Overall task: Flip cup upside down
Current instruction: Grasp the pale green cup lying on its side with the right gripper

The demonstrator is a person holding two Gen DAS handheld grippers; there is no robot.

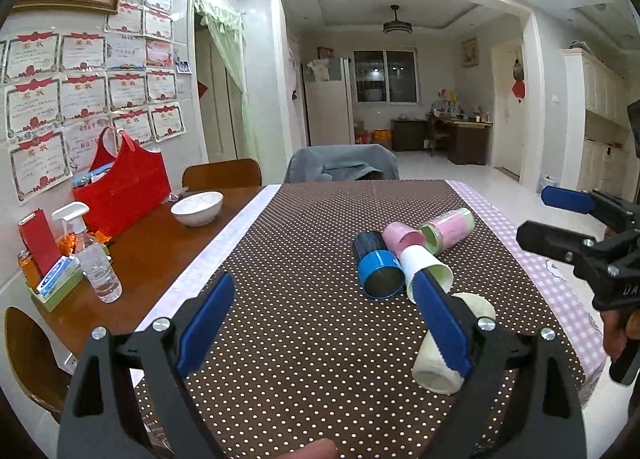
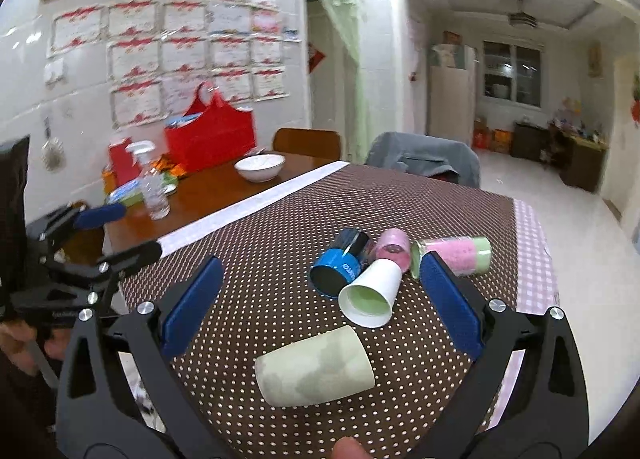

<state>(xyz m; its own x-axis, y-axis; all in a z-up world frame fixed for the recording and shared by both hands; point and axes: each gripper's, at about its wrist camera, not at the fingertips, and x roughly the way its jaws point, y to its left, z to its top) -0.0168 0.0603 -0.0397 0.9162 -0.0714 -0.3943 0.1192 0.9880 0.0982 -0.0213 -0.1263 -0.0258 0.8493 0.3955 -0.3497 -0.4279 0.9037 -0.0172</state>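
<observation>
Several cups lie on their sides on the dotted brown tablecloth (image 2: 260, 251). A pale green cup (image 2: 316, 367) lies nearest, between and just ahead of my open right gripper (image 2: 320, 291). Behind it lie a white paper cup (image 2: 372, 291), a blue cup (image 2: 340, 263), a pink cup (image 2: 394, 247) and a pink-and-green cup (image 2: 456, 255). In the left wrist view my open left gripper (image 1: 320, 299) hovers above the cloth, with the blue cup (image 1: 378, 265), white cup (image 1: 424, 267) and pale green cup (image 1: 436, 367) to its right. Both grippers are empty.
On the bare wooden table part (image 1: 160, 255) stand a white bowl (image 1: 197, 207), a red bag (image 1: 124, 187), a spray bottle (image 1: 94, 255) and boxes. Chairs (image 1: 222, 173) stand at the far edge. The right gripper (image 1: 560, 223) shows at the right edge of the left wrist view.
</observation>
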